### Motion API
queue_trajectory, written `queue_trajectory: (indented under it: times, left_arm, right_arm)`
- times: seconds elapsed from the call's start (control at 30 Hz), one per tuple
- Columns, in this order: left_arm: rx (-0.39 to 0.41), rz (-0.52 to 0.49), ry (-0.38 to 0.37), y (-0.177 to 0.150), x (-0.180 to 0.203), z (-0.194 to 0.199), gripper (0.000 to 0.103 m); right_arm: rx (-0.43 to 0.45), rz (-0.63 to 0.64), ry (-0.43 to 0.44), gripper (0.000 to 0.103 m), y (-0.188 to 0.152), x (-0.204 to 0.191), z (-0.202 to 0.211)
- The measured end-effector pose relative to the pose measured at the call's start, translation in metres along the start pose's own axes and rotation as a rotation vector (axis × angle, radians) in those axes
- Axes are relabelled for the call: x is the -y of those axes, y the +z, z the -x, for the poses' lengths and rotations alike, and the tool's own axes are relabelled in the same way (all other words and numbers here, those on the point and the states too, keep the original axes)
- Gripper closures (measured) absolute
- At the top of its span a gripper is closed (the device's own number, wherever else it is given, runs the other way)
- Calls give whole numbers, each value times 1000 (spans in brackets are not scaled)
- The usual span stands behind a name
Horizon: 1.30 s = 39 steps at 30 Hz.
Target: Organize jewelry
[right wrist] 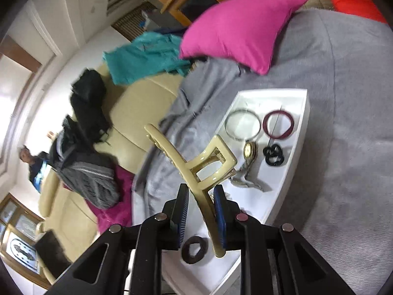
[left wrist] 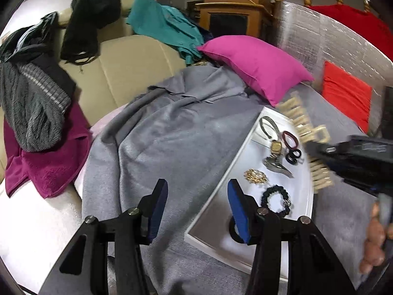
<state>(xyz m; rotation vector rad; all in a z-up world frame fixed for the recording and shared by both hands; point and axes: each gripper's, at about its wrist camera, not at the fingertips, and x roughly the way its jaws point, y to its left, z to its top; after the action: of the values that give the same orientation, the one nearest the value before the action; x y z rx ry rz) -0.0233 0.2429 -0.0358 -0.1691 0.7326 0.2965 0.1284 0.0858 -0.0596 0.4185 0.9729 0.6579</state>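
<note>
Hair claw [right wrist: 196,169], beige, glossy, toothed, clamped in right gripper [right wrist: 201,211]

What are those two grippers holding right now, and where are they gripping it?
The right gripper pinches a beige plastic claw hair clip by one of its handle tabs. The left gripper is open and holds nothing.

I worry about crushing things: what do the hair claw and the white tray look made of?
The hair claw, clamped in the right gripper, looks like glossy beige plastic, showing bright highlights and moulded teeth. The tray looks like smooth, rigid white plastic or painted wood; its crisp raised rim shows no grain, so I cannot tell which.
</note>
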Motion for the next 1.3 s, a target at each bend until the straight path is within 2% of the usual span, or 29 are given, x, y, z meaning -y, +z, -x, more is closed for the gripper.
queue_trajectory:
  times: [0.17, 0.27, 0.37, 0.57, 0.7, 0.8, 0.9, 0.93, 0.97, 1.1, 1.17, 1.23, 1.3]
  left_arm:
    - [-41, -44, -54, -2, 13, -7, 52]
    - [-67, -89, -5, -1, 21, -17, 52]
    - [-90, -65, 4, 0, 19, -23, 52]
    - [-116, -94, 29, -3, 26, -30, 52]
    - [-113, -90, 33, -1, 27, -31, 52]
    - [-73, -90, 45, 1, 29, -22, 52]
    - [-4, -141, 27, 1, 47, 0, 49]
    - [14, -161, 11, 0, 54, 7, 43]
    - [38, -194, -15, -2, 68, 17, 35]
    - [91, -315, -164, -14, 128, 51, 27]
    - [77, -351, -226, -19, 156, 58, 21]
    - [45, -368, -294, -25, 185, 59, 21]
    - [4, -368, -342, -31, 213, 52, 21]
  right_arm:
    - [-42, -9, -67, 80, -6, 10, -26]
    - [-48, -19, -92, 80, -7, 17, -32]
    - [-66, -30, -105, 80, -8, 22, -38]
    - [-78, -24, -146, 78, -7, 22, -43]
    - [-97, -45, -121, 66, -6, 22, -34]
    - [-45, -38, -96, 64, -6, 23, -6]
    - [22, -8, -134, 50, -12, 28, 39]
    - [54, 12, -168, 47, -16, 33, 60]
    - [74, 25, -195, 47, -19, 38, 76]
    - [159, 14, -348, 47, -44, 82, 163]
    - [197, -21, -410, 47, -62, 110, 204]
    - [236, -63, -472, 47, -85, 140, 242]
    - [248, -88, -529, 47, -102, 161, 262]
